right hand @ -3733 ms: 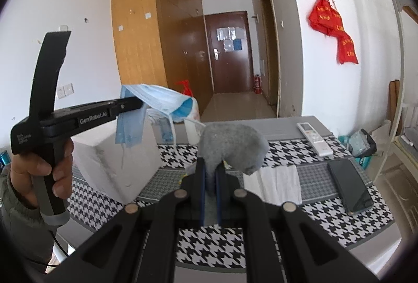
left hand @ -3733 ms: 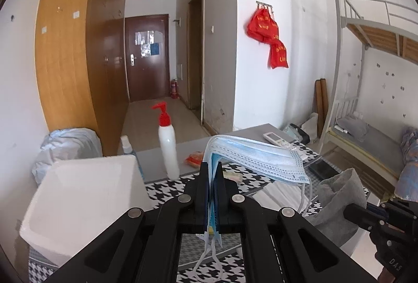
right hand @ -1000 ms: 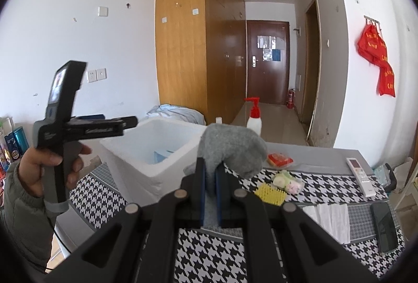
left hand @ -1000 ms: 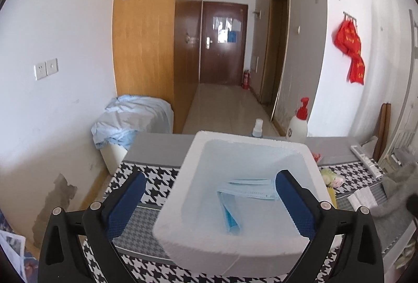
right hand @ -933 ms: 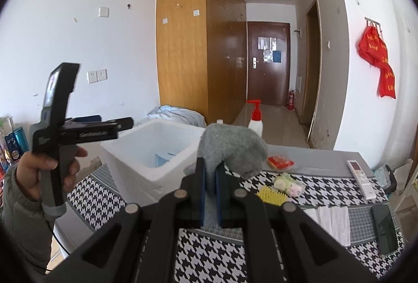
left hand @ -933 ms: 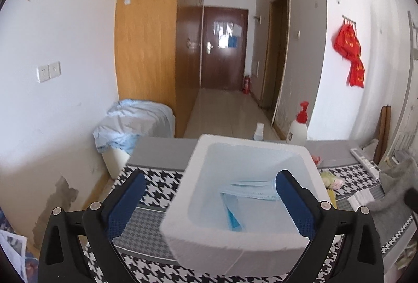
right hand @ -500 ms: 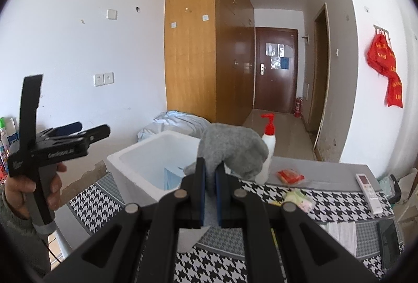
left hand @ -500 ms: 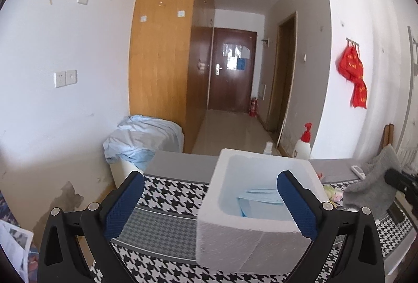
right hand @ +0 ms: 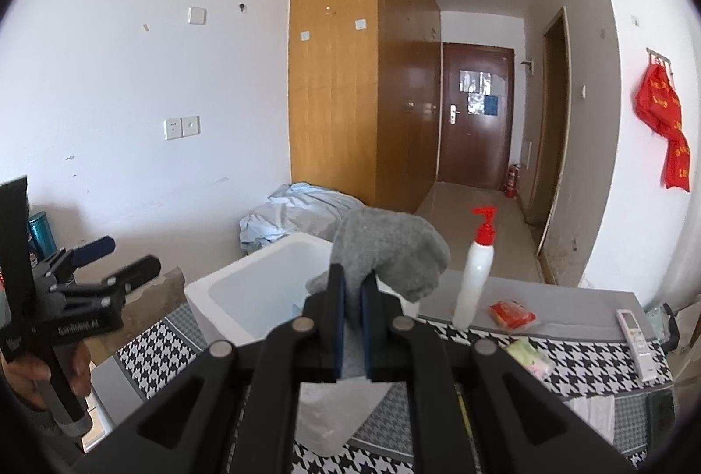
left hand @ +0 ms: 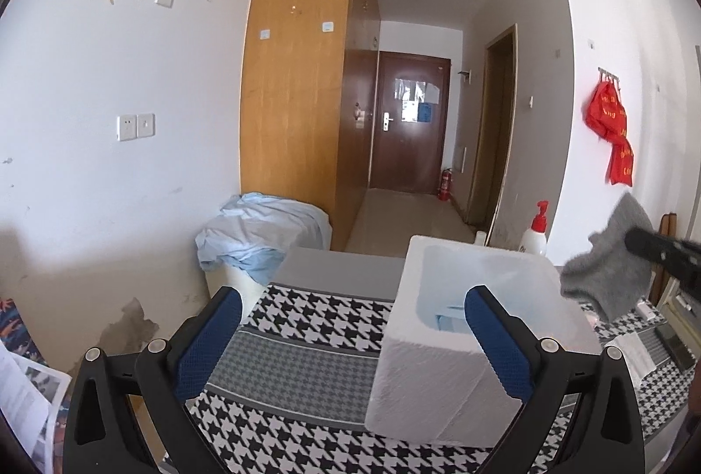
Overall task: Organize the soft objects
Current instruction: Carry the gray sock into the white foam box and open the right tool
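A white foam box (left hand: 442, 364) stands on the houndstooth tablecloth, with a blue face mask (left hand: 449, 318) lying inside it. My left gripper (left hand: 350, 338) is open and empty, low over the cloth, with its right finger in front of the box. In the right wrist view a hand holds the left gripper (right hand: 127, 255) to the left of the foam box (right hand: 245, 281). My right gripper (right hand: 352, 290) is shut on a grey knitted sock (right hand: 390, 250), held above the box's near right rim. From the left wrist view the grey sock (left hand: 609, 268) hangs at the box's right side.
A white pump bottle with a red top (right hand: 475, 277), a red packet (right hand: 510, 314), a remote (right hand: 633, 336) and a pale soft item (right hand: 528, 353) lie on the table to the right. A heap of light blue bedding (left hand: 258, 228) sits behind the table by the wall.
The left gripper has drawn back and to the left, so the box now sits to the right in its view. The right gripper has carried the grey sock closer, up over the box.
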Tool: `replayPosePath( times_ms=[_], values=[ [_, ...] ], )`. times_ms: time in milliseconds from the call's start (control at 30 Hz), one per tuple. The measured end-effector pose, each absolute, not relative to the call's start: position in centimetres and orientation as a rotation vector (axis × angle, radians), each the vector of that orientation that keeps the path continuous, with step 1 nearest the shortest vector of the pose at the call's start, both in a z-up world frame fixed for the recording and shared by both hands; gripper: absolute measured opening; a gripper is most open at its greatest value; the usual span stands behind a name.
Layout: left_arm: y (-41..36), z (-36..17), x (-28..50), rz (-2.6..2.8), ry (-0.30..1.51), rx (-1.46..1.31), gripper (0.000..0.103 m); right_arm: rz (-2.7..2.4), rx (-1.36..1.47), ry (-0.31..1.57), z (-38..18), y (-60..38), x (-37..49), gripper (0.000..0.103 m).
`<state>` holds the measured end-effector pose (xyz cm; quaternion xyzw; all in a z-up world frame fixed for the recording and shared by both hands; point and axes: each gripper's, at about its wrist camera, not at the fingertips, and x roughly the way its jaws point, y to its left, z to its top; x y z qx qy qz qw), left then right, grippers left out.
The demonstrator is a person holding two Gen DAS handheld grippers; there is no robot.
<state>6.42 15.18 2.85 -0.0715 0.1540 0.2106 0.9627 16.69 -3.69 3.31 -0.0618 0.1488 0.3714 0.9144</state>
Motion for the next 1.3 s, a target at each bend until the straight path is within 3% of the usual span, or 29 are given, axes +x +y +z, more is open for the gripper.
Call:
replayPosePath(
  times_ms=[1000,1067,1133,1200,1300],
  values=[
    [16.1,0.0,5.9,0.407,0.368,-0.167,0.102,0.823,-0.169,0.450,1.4,3.0,20.4,0.010],
    [16.0,-0.1,5.9,0.404,0.370,-0.169,0.102,0.819,-0.163,0.474,1.1,3.2,20.9,0.016],
    [16.0,-0.3,5.9,0.402,0.375,-0.169,0.102,0.823,-0.163,0.487,0.8,3.3,21.1,0.051],
    [16.0,-0.5,5.9,0.402,0.380,-0.170,0.102,0.816,-0.153,0.482,0.7,3.3,21.1,0.068],
    [16.0,-0.7,6.1,0.400,0.385,-0.173,0.102,0.816,-0.133,0.474,0.8,2.9,20.9,0.074]
  ],
)
